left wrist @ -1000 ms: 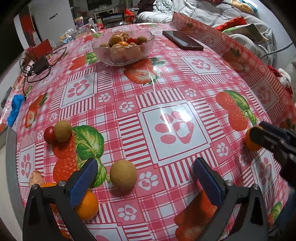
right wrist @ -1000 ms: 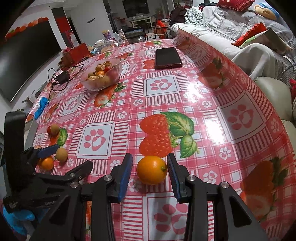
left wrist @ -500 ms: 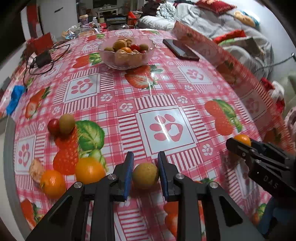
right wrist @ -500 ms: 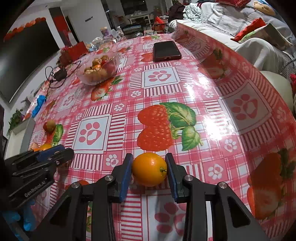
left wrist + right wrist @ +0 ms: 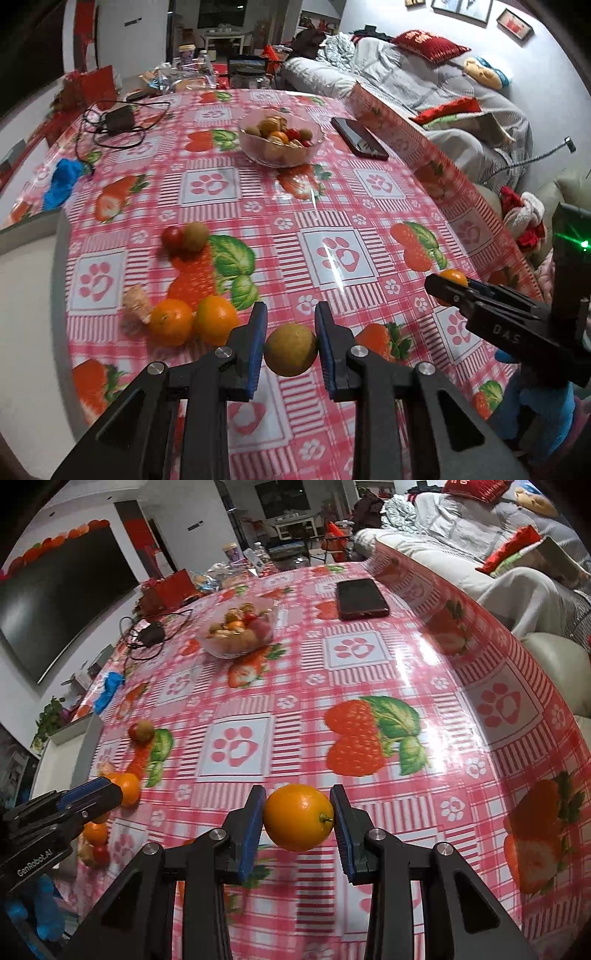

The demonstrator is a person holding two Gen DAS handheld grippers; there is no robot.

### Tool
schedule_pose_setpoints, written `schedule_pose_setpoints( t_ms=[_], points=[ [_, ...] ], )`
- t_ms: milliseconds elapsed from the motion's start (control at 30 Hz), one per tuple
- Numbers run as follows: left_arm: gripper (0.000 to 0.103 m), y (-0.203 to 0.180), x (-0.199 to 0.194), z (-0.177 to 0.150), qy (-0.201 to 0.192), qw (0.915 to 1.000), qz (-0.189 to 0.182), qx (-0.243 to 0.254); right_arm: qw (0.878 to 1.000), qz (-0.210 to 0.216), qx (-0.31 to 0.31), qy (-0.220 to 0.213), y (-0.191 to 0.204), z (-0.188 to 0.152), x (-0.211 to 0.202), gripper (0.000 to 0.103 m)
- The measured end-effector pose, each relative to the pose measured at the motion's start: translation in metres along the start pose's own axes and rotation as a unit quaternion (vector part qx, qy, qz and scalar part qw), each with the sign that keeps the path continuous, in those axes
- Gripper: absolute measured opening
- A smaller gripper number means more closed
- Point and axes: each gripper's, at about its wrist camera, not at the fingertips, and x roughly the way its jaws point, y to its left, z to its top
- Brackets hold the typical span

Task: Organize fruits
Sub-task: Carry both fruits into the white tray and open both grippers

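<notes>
While your left gripper (image 5: 290, 334) clamps a yellow-brown round fruit (image 5: 290, 349), both blue pads press its sides, so the fruit sits squarely between the jaws at their tips, over the near part of the table (image 5: 258, 192). Just left of it in this left wrist view lie two oranges (image 5: 195, 322) touching each other, with a pale knobbly piece (image 5: 136, 304) beside them. Farther off, a red tomato (image 5: 172, 238) touches a brown kiwi (image 5: 195, 236). The glass bowl (image 5: 281, 142) of mixed fruit stands at the far side, a phone (image 5: 359, 137) to its right. Your right gripper (image 5: 448, 290) shows at the right edge, an orange at its tips.

In the right wrist view, your right gripper (image 5: 297, 818) grasps that orange (image 5: 298, 817) between both pads, stem toward the right jaw. The bowl (image 5: 238, 633) is far and left, the phone (image 5: 361, 599) far ahead. Your left gripper's blue fingers (image 5: 92, 792) enter at the left edge, near the loose oranges.
</notes>
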Motion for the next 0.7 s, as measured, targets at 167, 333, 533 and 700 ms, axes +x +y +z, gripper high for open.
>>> schedule_pose_setpoints(
  t_ms=[167, 333, 533, 700],
  points=[
    [0.029, 0.015, -0.022, -0.006, -0.012, 0.9998, 0.013, -0.011, 1.000, 0.008, -0.015, -0.005, 0.022, 0.002, -0.009, 0.037],
    [0.029, 0.035, -0.047, -0.011, -0.029, 0.9990, 0.020, -0.027, 0.999, 0.016, -0.038, -0.012, 0.051, 0.005, -0.018, 0.037],
    [0.029, 0.063, -0.075, -0.017, -0.049, 0.9971, 0.031, -0.048, 0.997, 0.027, -0.071, -0.016, 0.093, 0.006, -0.025, 0.037],
    [0.029, 0.094, -0.091, -0.025, -0.053, 0.9949, 0.052, -0.067, 0.993, 0.041, -0.108, -0.016, 0.138, 0.005, -0.027, 0.037]
  ],
)
